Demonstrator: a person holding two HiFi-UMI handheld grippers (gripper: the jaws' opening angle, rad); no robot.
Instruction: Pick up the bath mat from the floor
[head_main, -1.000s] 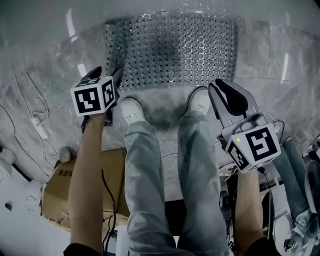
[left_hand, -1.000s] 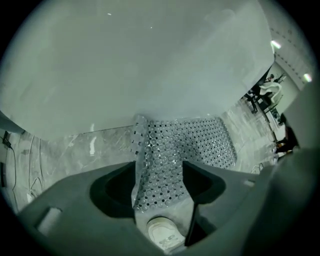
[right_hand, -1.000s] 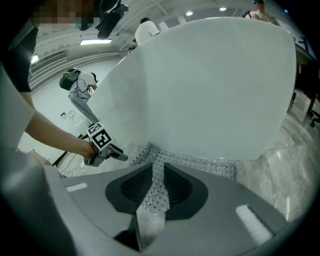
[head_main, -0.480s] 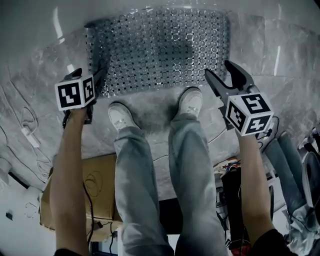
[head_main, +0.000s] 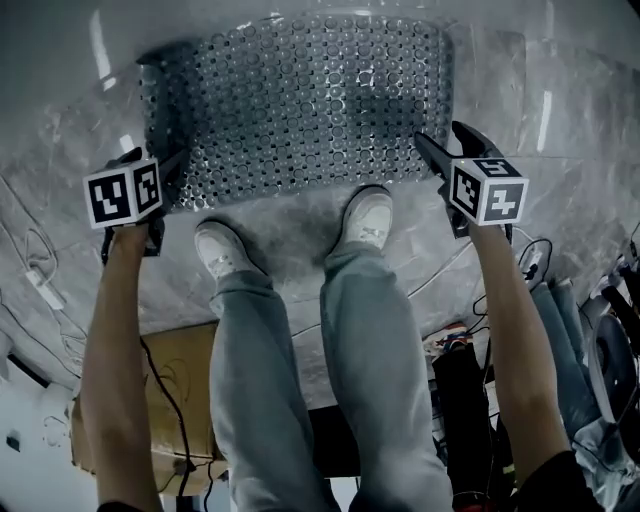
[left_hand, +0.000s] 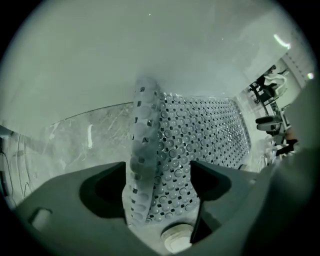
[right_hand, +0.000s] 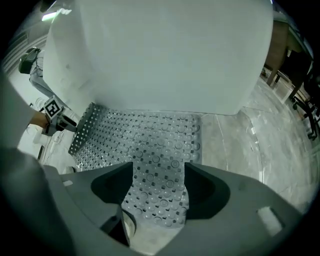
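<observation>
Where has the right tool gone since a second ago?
Yes, it moved: the right tool went from beside the right shoe up the picture to the bath mat, at its right edge. Its jaws have just been opening; the mat's edge lies between them, ungripped.

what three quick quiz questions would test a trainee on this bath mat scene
1. True or false: the bath mat is already off the floor.
2. Which edge of the mat curls up? A: by the left gripper. B: by the right gripper. C: the far edge.
3. Fill in: two ___ stand at the mat's near edge.
Key: 1 false; both grippers' jaws have just been opening, mat between them, unpressed. 2 A. 3 shoes.
</observation>
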